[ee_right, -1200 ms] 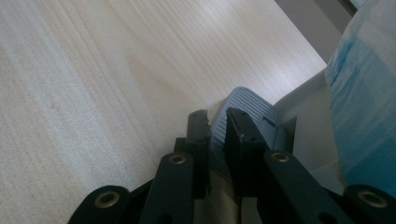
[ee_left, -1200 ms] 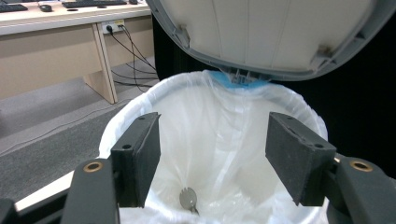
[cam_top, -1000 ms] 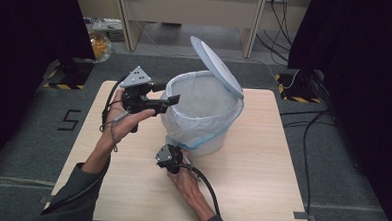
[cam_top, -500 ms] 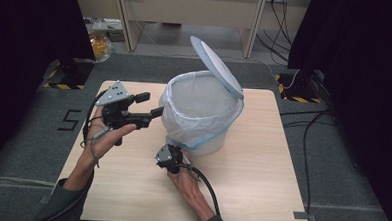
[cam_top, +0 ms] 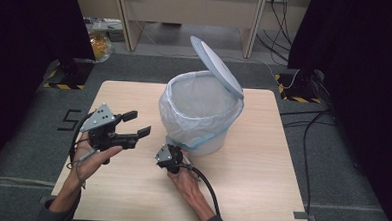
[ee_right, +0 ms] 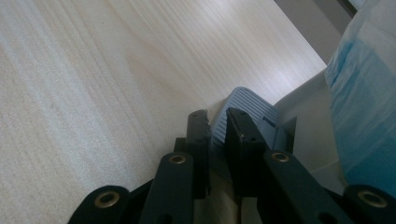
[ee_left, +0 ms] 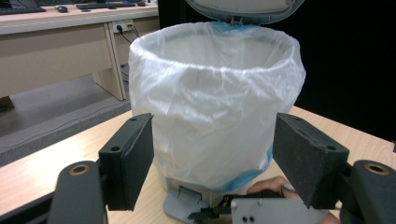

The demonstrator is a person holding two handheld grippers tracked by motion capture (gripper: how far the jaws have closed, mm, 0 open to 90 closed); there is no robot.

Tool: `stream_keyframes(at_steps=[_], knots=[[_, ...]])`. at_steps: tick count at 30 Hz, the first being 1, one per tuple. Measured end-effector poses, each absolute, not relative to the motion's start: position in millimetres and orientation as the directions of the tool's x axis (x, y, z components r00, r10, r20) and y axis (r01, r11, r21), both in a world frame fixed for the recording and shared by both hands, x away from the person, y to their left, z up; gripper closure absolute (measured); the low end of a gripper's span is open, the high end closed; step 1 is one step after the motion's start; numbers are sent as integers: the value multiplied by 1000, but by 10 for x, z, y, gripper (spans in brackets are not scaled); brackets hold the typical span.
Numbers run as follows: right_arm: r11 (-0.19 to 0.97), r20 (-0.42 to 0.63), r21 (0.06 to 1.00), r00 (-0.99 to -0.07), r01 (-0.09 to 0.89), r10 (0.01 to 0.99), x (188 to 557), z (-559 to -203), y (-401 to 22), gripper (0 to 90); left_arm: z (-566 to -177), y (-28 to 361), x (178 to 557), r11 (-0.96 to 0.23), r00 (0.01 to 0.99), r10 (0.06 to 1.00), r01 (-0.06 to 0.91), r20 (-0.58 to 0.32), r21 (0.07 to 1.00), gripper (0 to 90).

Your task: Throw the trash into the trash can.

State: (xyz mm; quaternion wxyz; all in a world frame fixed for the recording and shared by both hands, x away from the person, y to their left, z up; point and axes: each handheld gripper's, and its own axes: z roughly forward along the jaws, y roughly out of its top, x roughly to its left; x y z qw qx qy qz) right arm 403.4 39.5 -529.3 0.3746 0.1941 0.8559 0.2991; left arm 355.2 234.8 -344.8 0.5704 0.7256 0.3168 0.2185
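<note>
A white pedal bin (cam_top: 199, 115) lined with a clear bag stands in the middle of the table, its lid (cam_top: 218, 66) raised. My right gripper (cam_top: 168, 152) is shut and sits at the bin's foot, its tips resting on the grey ribbed pedal (ee_right: 243, 105). In the right gripper view the jaws (ee_right: 217, 116) are nearly touching, with nothing gripped between them. My left gripper (cam_top: 139, 124) is held open and empty above the table to the left of the bin. It faces the bag-covered wall of the bin (ee_left: 215, 102), well clear of it.
The light wooden table (cam_top: 261, 183) has free room on its right and front. Desks and cables stand on the floor behind it. Black curtains hang on both sides. A cable trails from the right gripper toward the front edge.
My left gripper has drawn back from the bin's rim, moving left and toward the person, still open. The right gripper and the raised lid have not moved.
</note>
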Motion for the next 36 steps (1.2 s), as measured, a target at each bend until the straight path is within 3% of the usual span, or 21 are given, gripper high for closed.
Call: stream_keyframes(at_steps=[20, 36], knots=[[745, -527, 659, -642, 105, 557, 4032, -5295, 393, 793, -4190, 2551, 3354, -156, 697, 714, 245, -62, 957, 237], [750, -532, 653, -642, 103, 552, 4032, -5293, 391, 793, -4914, 2621, 3245, -280, 661, 749, 366, -36, 888, 225]])
